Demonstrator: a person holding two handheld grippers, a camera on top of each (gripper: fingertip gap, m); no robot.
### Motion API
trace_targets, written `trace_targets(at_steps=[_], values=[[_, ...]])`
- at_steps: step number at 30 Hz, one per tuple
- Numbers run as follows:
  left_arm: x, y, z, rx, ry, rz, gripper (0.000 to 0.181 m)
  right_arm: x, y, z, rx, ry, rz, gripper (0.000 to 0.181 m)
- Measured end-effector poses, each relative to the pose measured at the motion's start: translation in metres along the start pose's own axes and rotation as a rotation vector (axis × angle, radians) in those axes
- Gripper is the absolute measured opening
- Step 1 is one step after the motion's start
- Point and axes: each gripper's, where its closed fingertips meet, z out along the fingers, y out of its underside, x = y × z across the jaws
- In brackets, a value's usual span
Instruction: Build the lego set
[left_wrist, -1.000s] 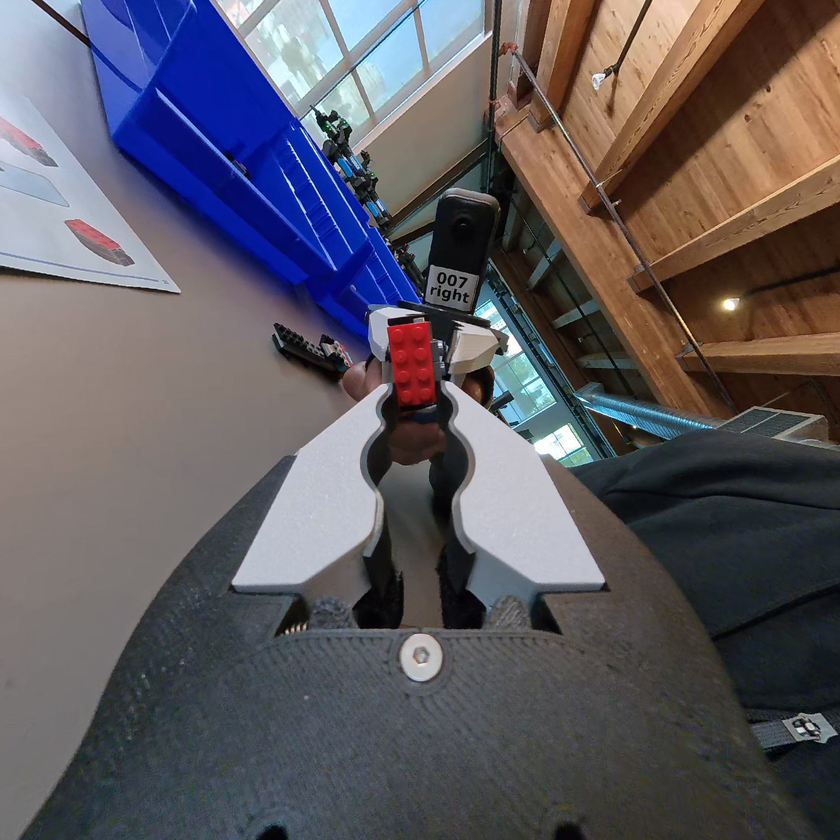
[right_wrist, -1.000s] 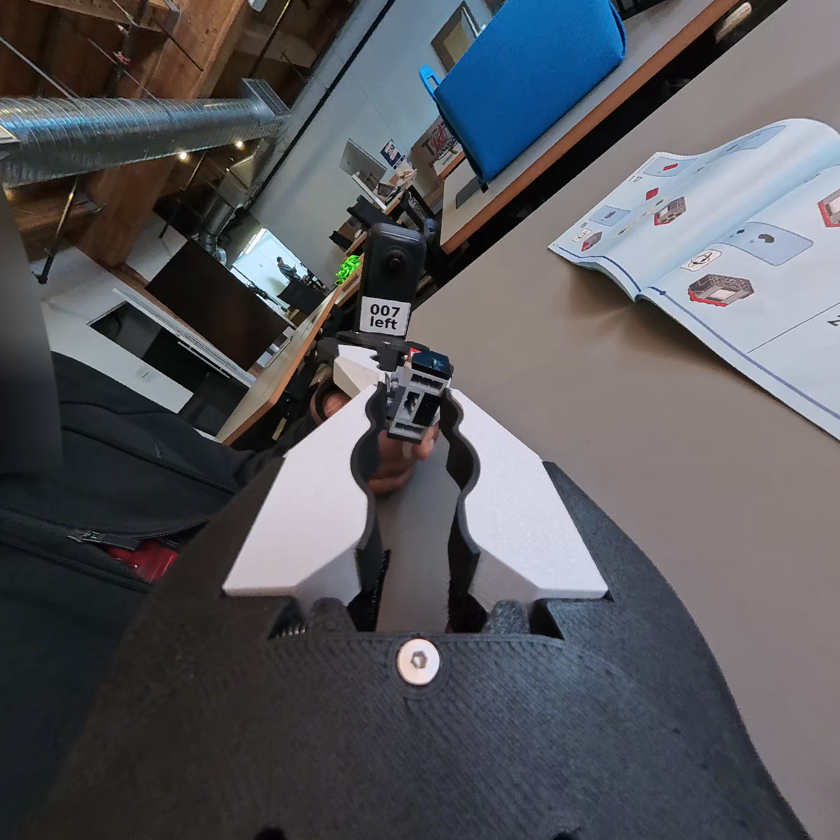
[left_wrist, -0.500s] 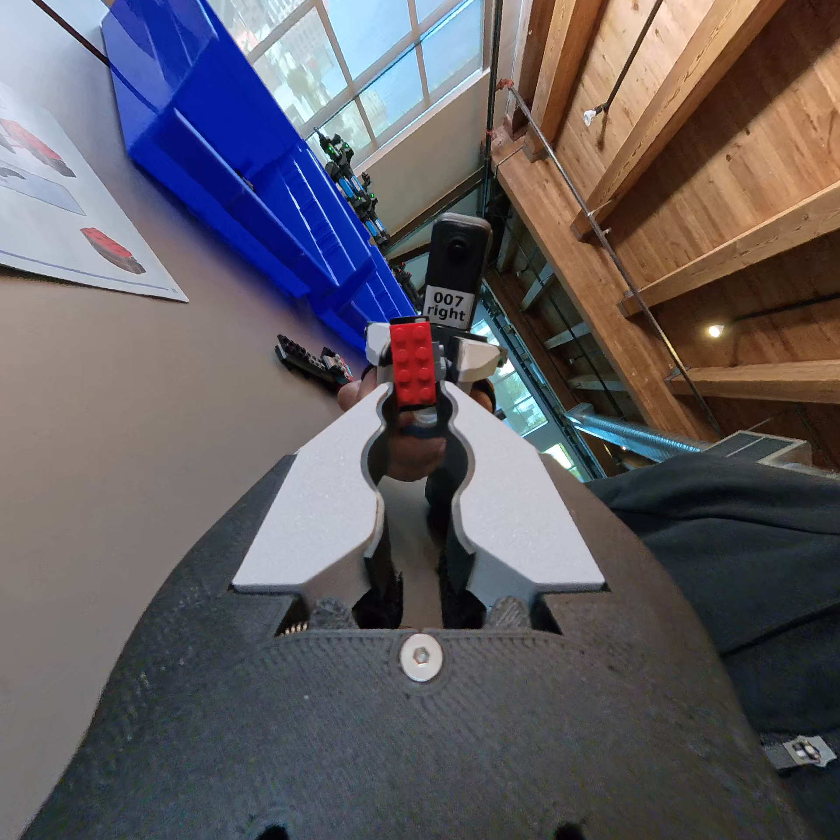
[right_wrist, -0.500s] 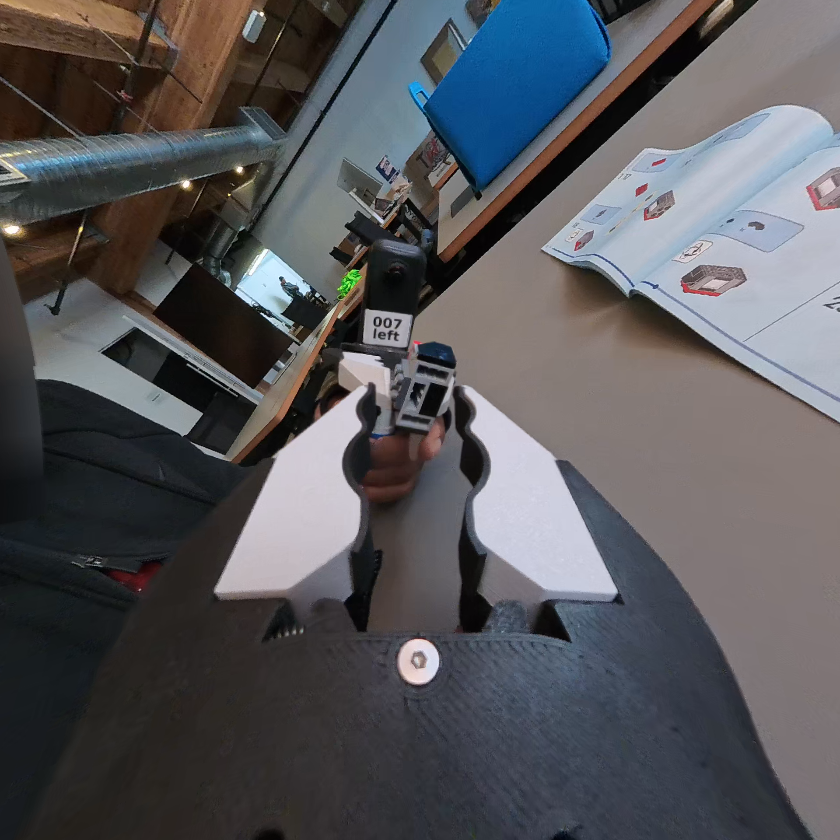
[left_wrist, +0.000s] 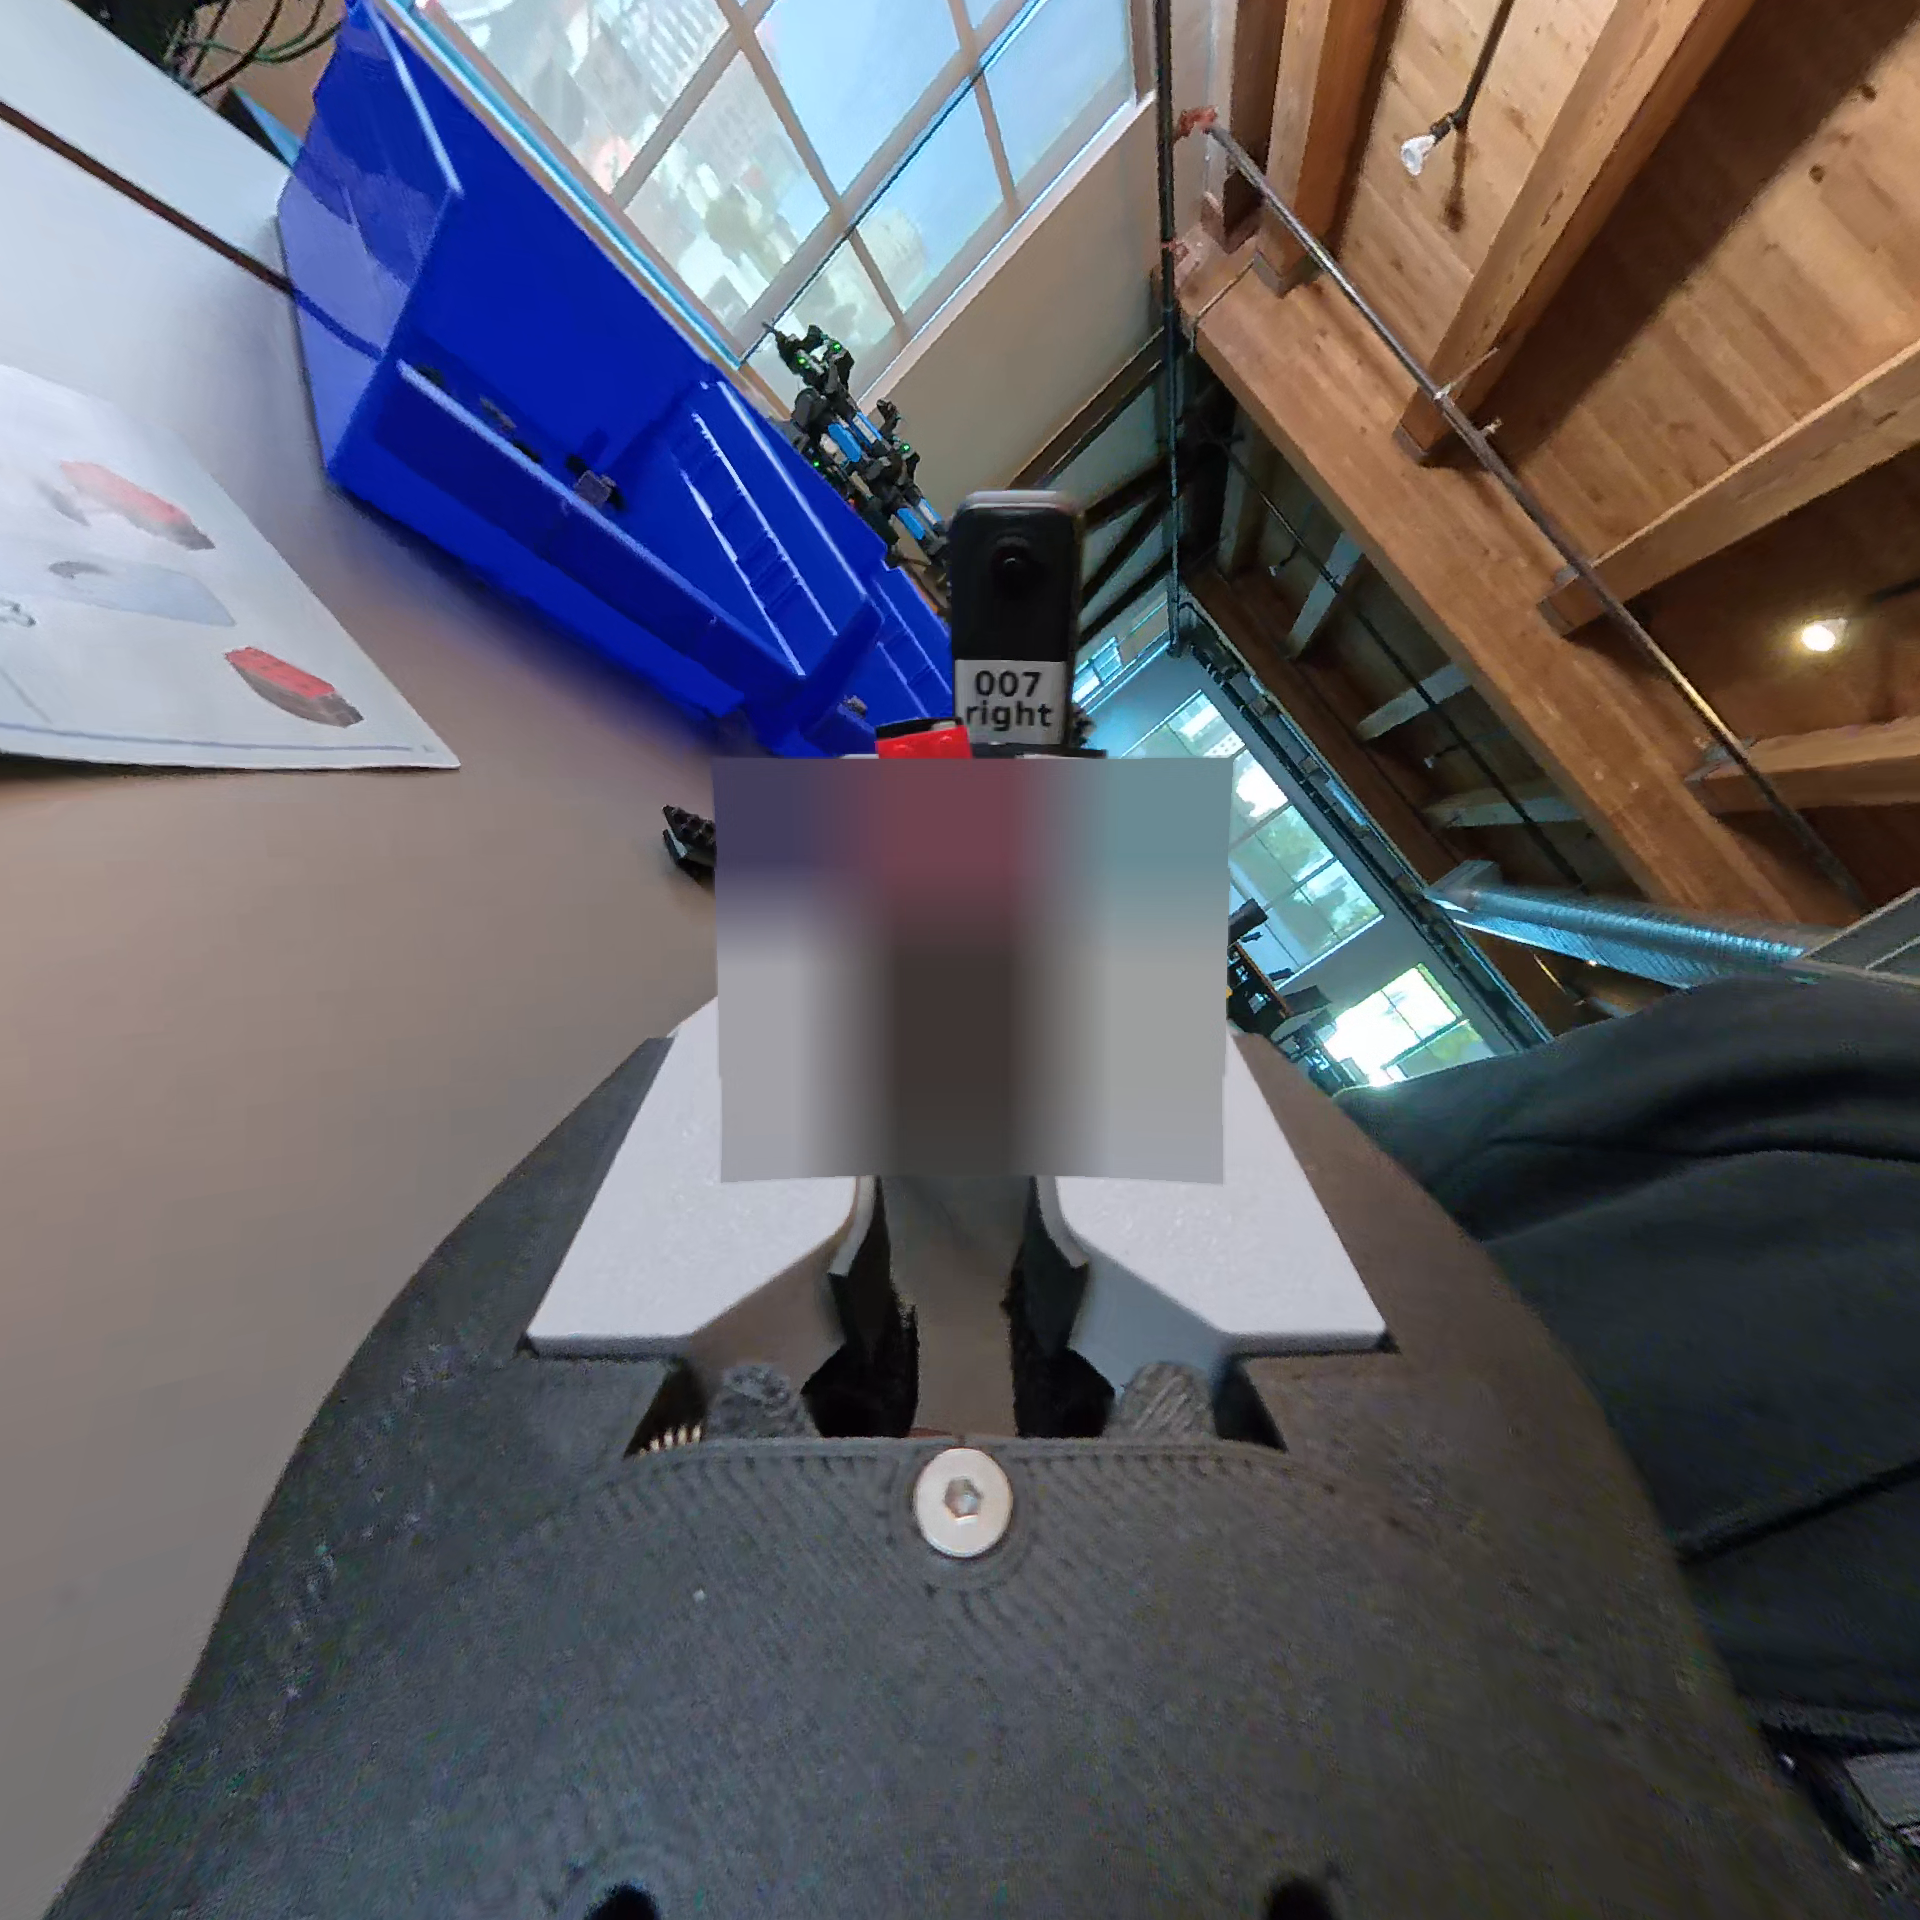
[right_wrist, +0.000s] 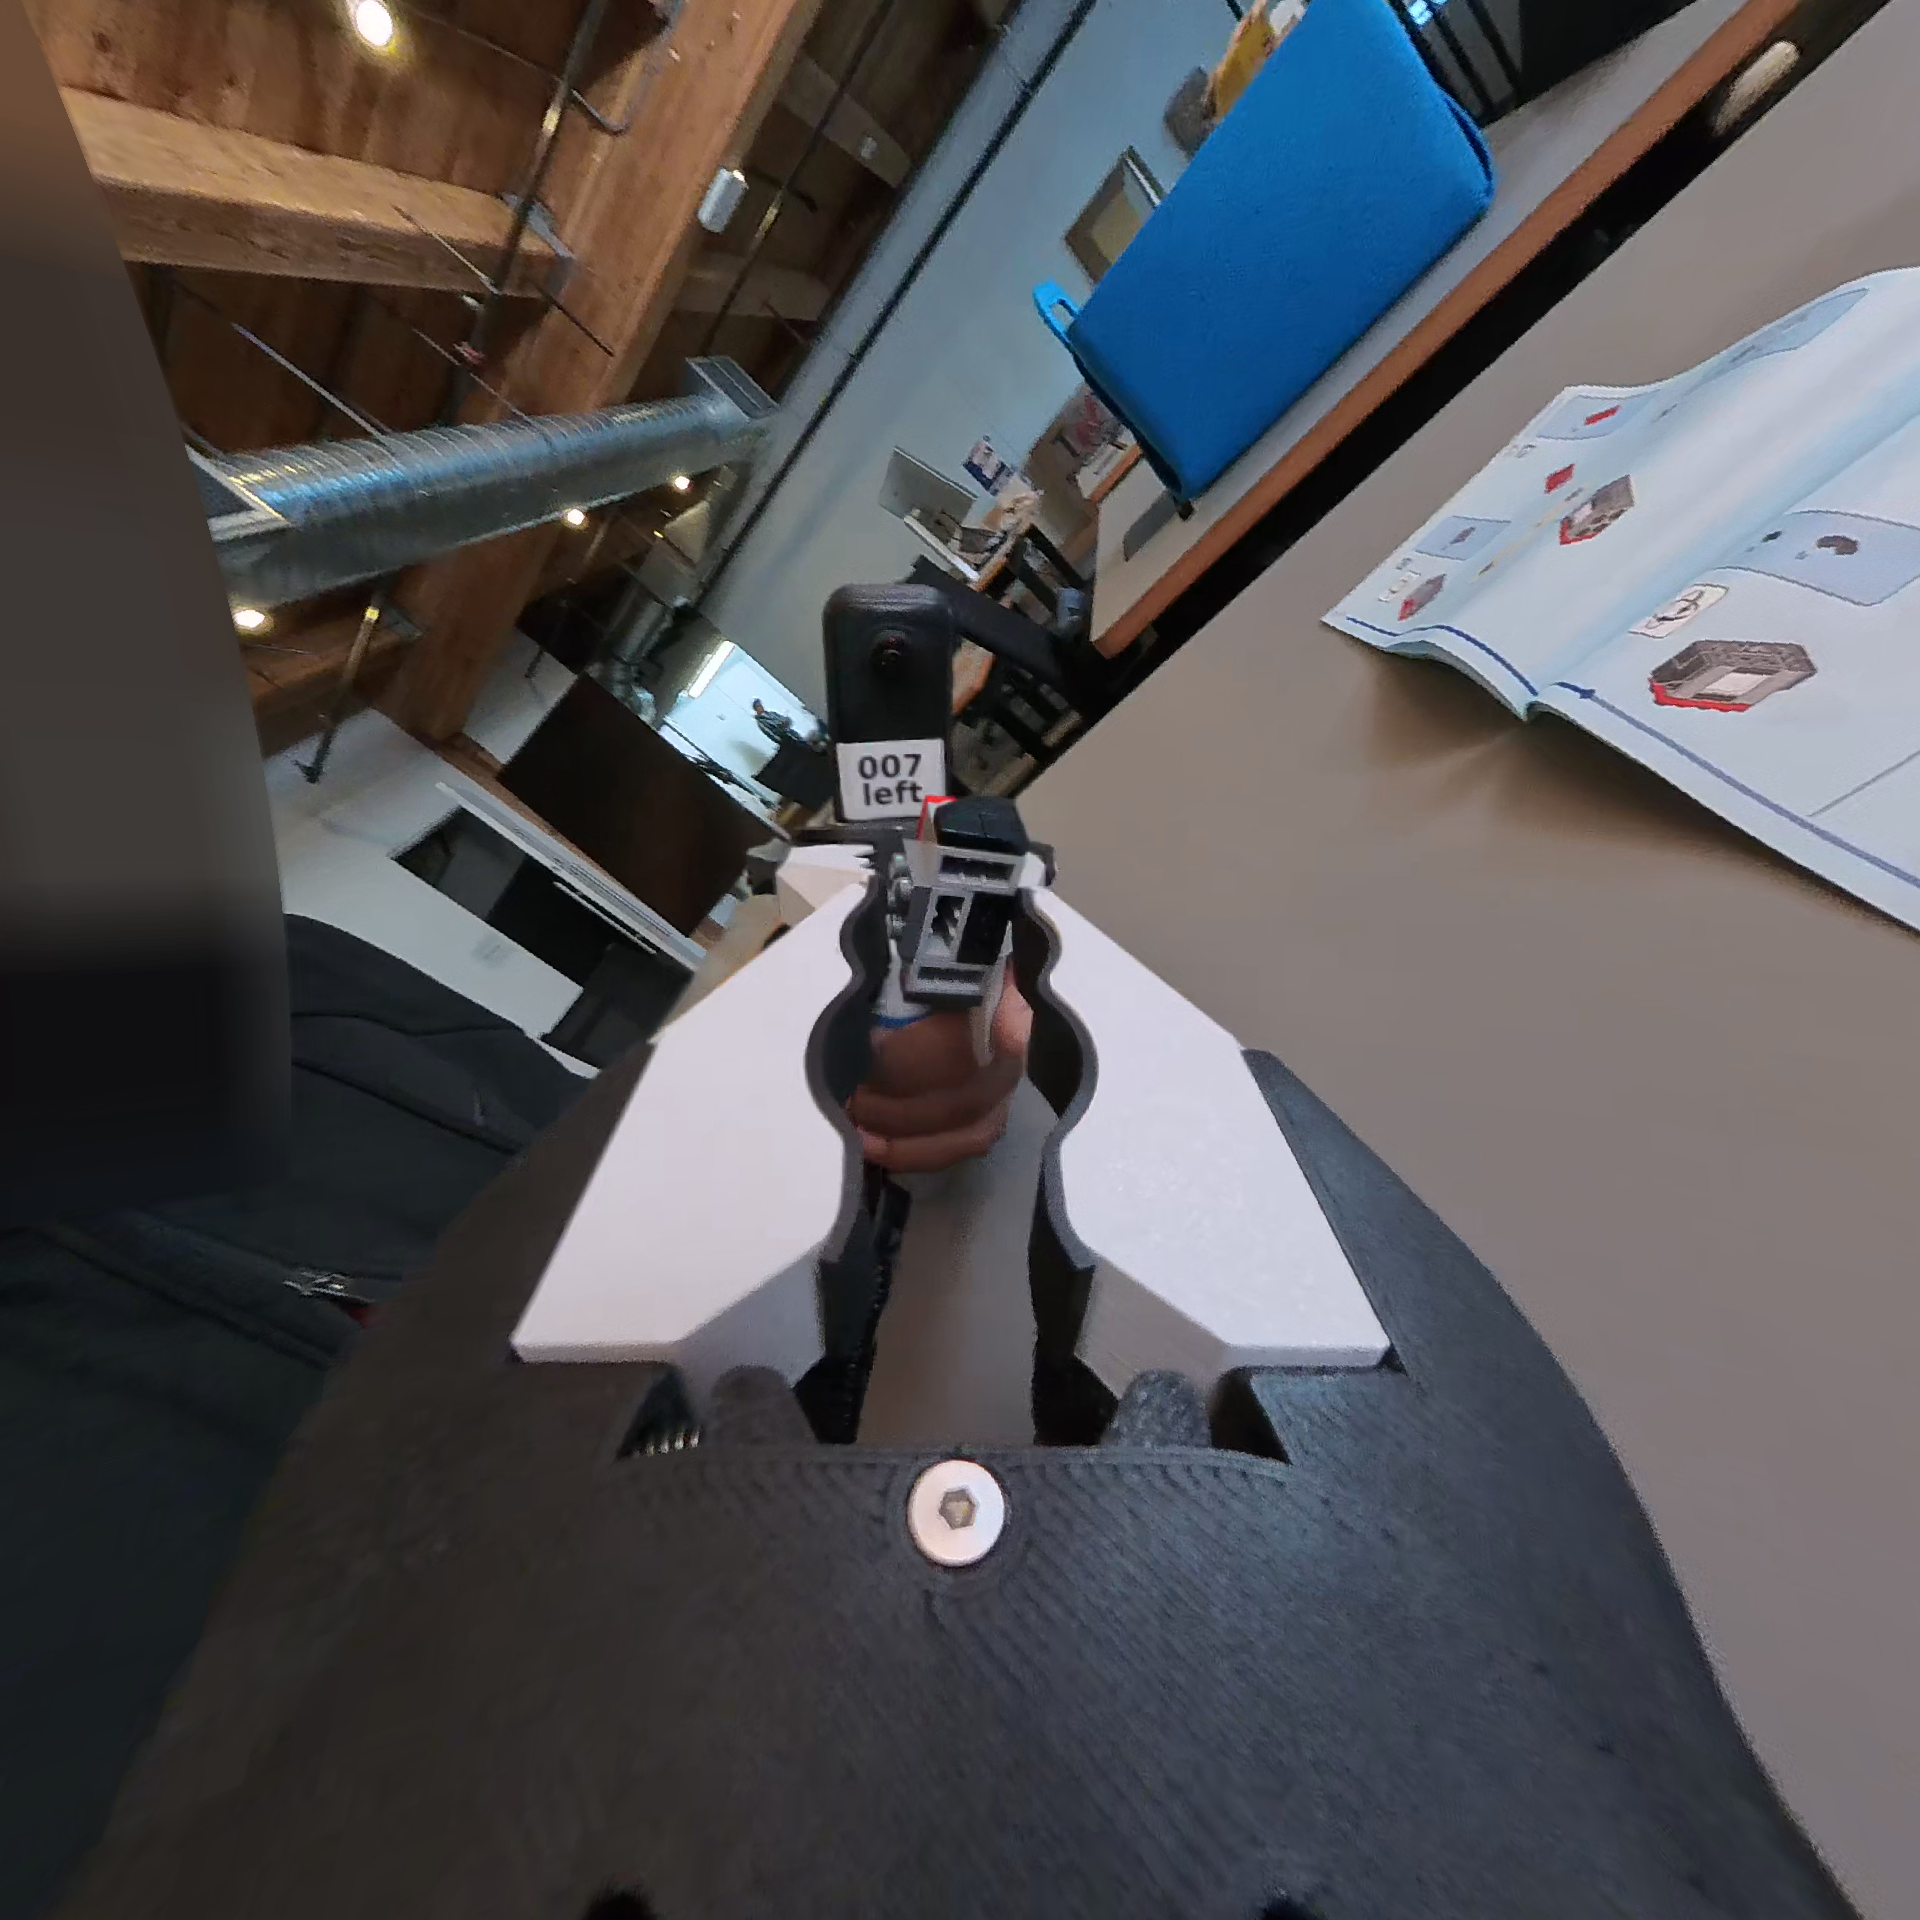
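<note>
Right claw (right_wrist: 951, 920): narrow, its white fingers (right_wrist: 1143, 1143) closed against both sides of the grey lego assembly (right_wrist: 961, 925), which is held off the counter (right_wrist: 1351, 1039) at frame centre. A red edge (right_wrist: 938, 801) shows at the assembly's top. Directly behind it, a hand (right_wrist: 925, 1122) grips the opposing left claw (left_wrist: 966, 883). In the left wrist view the left claw's tips are masked, so I cannot tell its state. A red brick (left_wrist: 925, 743) protrudes just above the mask. A small black lego piece (left_wrist: 688, 836) lies on the counter left of centre. An open instruction booklet (right_wrist: 1714, 623) lies at right, blue bins (left_wrist: 520, 416) at upper left.
</note>
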Motion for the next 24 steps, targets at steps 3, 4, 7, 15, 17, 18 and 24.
trace_targets(at_steps=[3, 4, 7, 15, 17, 18, 24], values=[[0.005, -0.005, -0.003, 0.018, 0.021, 0.005, 0.022, -0.003, -0.006, -0.002, 0.044, -0.036, 0.027, 0.022], [0.004, -0.006, -0.004, 0.025, 0.017, 0.003, 0.023, -0.004, -0.008, -0.002, 0.061, -0.043, 0.032, 0.022], [0.001, -0.009, -0.006, 0.038, 0.007, -0.011, 0.029, -0.003, -0.012, -0.002, 0.095, -0.038, 0.031, 0.022], [-0.001, -0.012, 0.0, 0.084, -0.014, -0.041, 0.032, 0.001, -0.015, 0.001, 0.156, -0.029, 0.046, 0.021], [-0.002, -0.013, 0.0, 0.092, -0.018, -0.045, 0.031, 0.002, -0.014, 0.002, 0.167, -0.022, 0.052, 0.021], [-0.002, -0.013, 0.0, 0.095, -0.021, -0.045, 0.031, 0.003, -0.014, 0.003, 0.168, -0.017, 0.053, 0.021], [-0.006, -0.017, -0.003, 0.123, -0.025, -0.067, 0.027, 0.004, -0.013, 0.003, 0.166, 0.0, 0.05, 0.021]])
